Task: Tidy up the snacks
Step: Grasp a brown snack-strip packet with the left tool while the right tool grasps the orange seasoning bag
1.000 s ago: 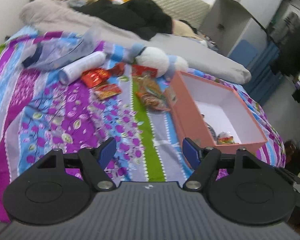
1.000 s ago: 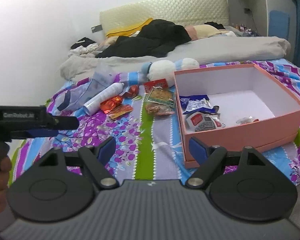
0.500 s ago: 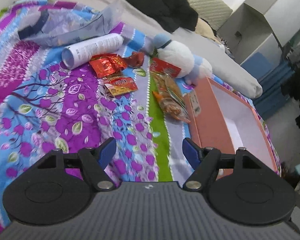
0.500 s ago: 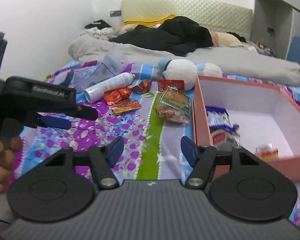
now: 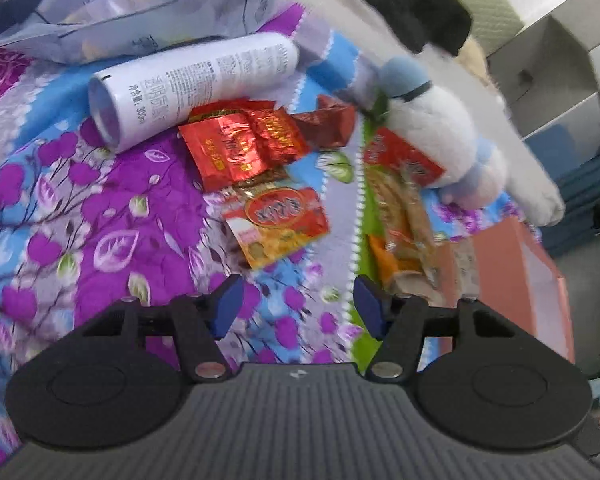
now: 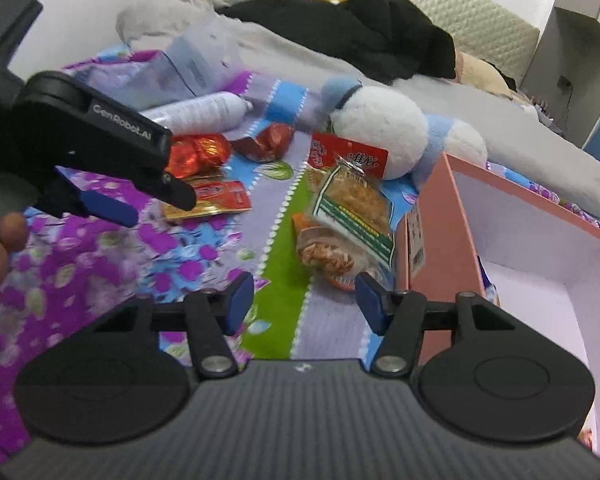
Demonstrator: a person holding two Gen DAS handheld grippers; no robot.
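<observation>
- Here my left gripper (image 5: 296, 306) hung spread and empty over the orange snack packet (image 5: 278, 224), lined up to straddle it.
- My right gripper (image 6: 304, 302), likewise parted, aimed at the green-striped packet (image 6: 350, 210) beside the pink box (image 6: 436, 236) wall, mid-bedspread (image 5: 100, 216).

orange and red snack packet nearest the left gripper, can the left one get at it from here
Probably yes: the left gripper is open, the orange and red snack packet lies flat just ahead on the bedspread, nothing between them.
</observation>
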